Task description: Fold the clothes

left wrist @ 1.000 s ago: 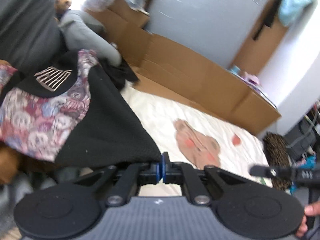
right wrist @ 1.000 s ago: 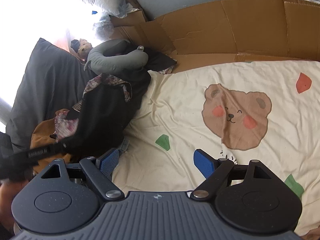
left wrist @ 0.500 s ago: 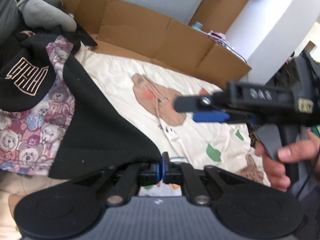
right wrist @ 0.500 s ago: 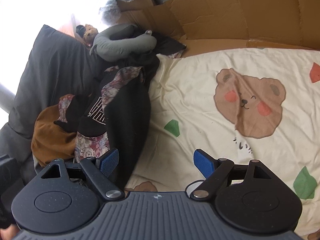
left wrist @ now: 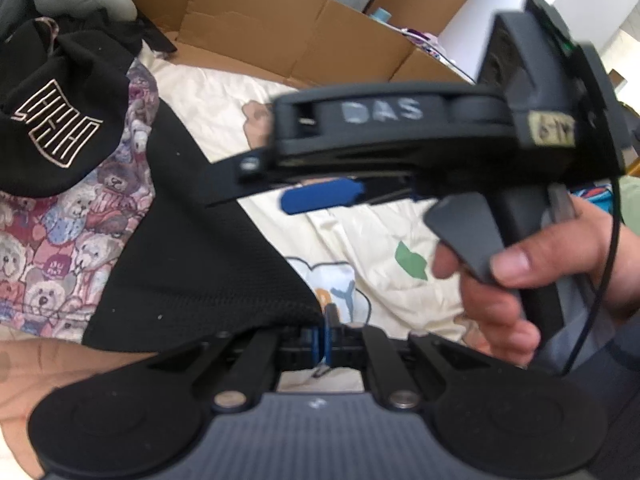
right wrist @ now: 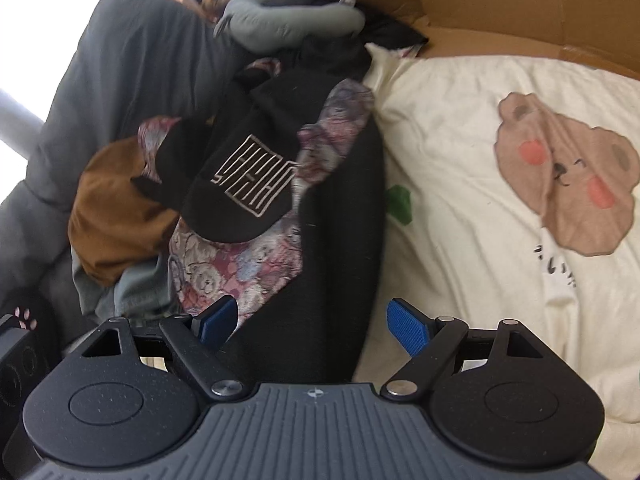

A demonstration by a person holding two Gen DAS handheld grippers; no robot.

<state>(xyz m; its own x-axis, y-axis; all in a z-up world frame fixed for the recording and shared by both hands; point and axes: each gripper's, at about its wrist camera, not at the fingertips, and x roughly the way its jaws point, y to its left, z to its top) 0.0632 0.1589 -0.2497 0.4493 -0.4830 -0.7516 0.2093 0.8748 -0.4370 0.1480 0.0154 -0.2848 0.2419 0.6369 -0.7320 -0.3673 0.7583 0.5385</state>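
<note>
Bed (right wrist: pixel 480 128) with cream bear-print cover. Black garment (right wrist: pixel 332 240), teddy-print lining, lay along its left side beside a heap of clothes. Left tongs (left wrist: pixel 323 336) pinched the garment's black hem. Right tongs (right wrist: pixel 308 320) spread wide, pads either side of the garment, not pressing.

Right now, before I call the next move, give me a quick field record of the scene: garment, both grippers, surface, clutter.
garment: black hoodie with teddy-bear print lining, logo patch showing, lying along the bed's left side
left gripper: shut on the hoodie's black edge
right gripper: open, jaws either side of the black fabric, not pinching
right hand: gripping the right tool's handle
surface: cream bedsheet with bear print
clutter: brown garment, grey neck pillow, dark grey pillow
backdrop: cardboard sheets
</note>
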